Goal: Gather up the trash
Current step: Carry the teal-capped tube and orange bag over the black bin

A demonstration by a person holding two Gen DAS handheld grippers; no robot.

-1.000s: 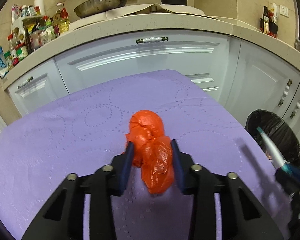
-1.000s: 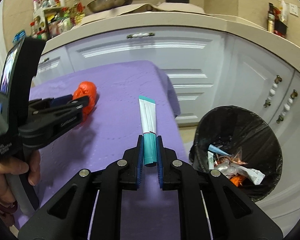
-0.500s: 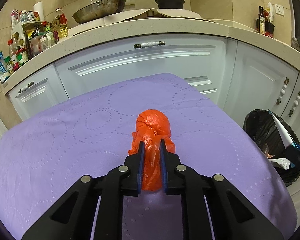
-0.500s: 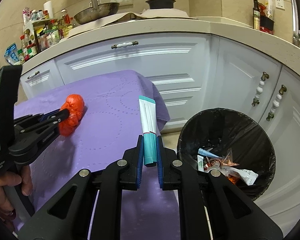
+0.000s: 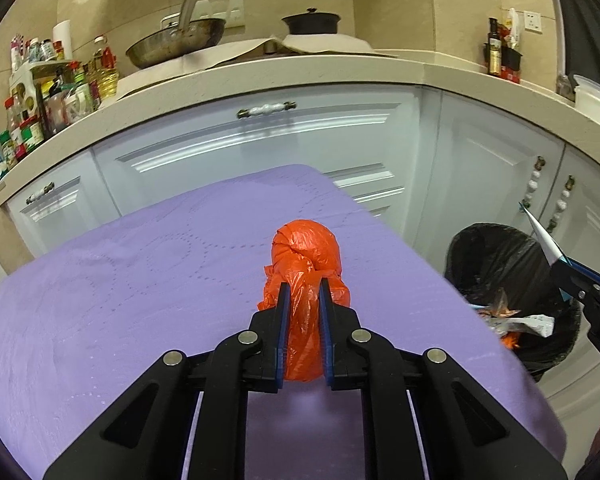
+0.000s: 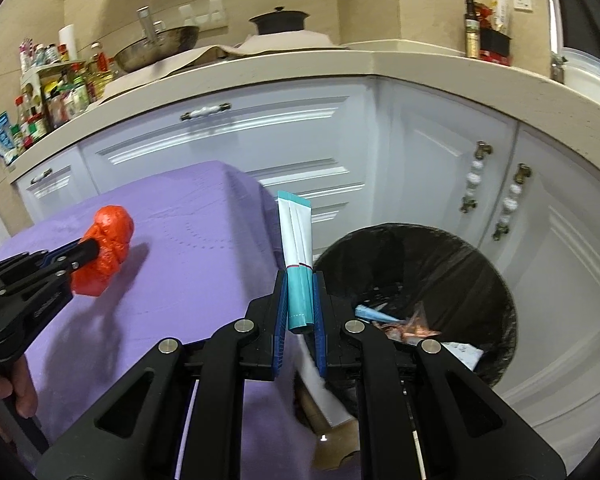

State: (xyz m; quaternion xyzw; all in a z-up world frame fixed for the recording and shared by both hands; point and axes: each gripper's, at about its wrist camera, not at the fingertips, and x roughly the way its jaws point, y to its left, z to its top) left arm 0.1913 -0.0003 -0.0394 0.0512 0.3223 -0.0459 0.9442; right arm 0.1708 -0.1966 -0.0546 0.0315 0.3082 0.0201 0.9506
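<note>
My left gripper (image 5: 303, 292) is shut on a knotted orange plastic bag (image 5: 305, 256), held just above the purple cloth of the table (image 5: 140, 280); the bag also shows in the right wrist view (image 6: 108, 240). My right gripper (image 6: 300, 280) is shut on a white and teal tube (image 6: 296, 236), held upright at the table's right edge, beside the black-lined trash bin (image 6: 480, 264). The bin (image 5: 496, 252) holds several wrappers. The tube's tip (image 5: 542, 234) shows over the bin in the left wrist view.
White cabinets (image 5: 260, 148) with handles stand behind the table and bin. The counter above (image 5: 340, 68) carries a pan, a black pot and bottles. A cardboard piece (image 6: 336, 444) lies on the floor below the table's edge.
My left gripper closed on the orange bag and lifted it slightly. My right gripper carried the tube rightward, off the table toward the bin.
</note>
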